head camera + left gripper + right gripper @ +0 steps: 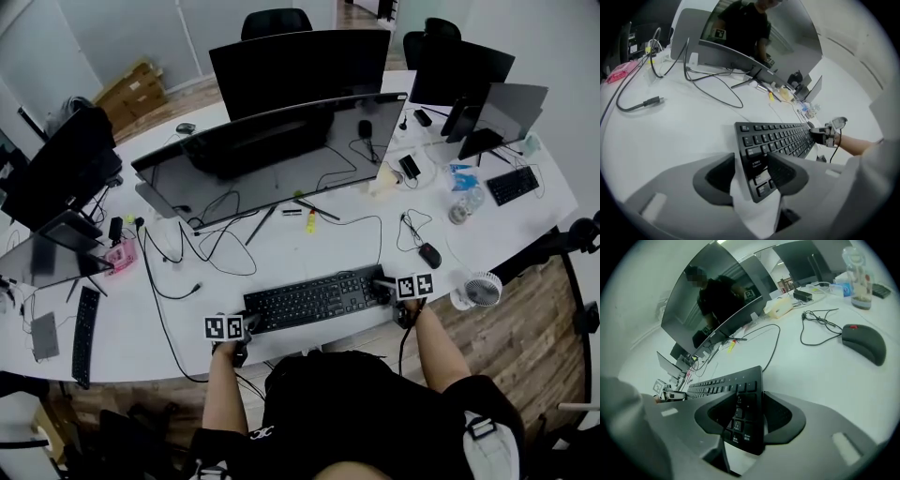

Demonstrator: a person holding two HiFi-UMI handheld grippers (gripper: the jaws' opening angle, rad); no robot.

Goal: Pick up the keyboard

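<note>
Lifting with uneven grips is the main risk, as I judge it: the black keyboard (314, 298) lies flat on the white counter (319, 246) close to its near edge, just in front of the person. It is long and thin, so if one end is clamped sooner or harder than the other it could pivot, tilt or slide off the near side. Closing on the keycaps rather than the body might also press keys or let the pads skate off. A cable (772, 345) that seems to be its own runs from the far right corner toward the curved monitor (281, 155), and a high lift could pull it taut. The mouse (865, 343) to the right sits apart and looks out of the way. The left gripper (752, 171) has its jaws spread wide around the keyboard's left end: one jaw stands over the keys, the other is off the edge with bare counter beside it, and neither is seen pressing. The right gripper (750, 414) likewise has wide jaws straddling the right end at the number pad, gripping nothing yet.
</note>
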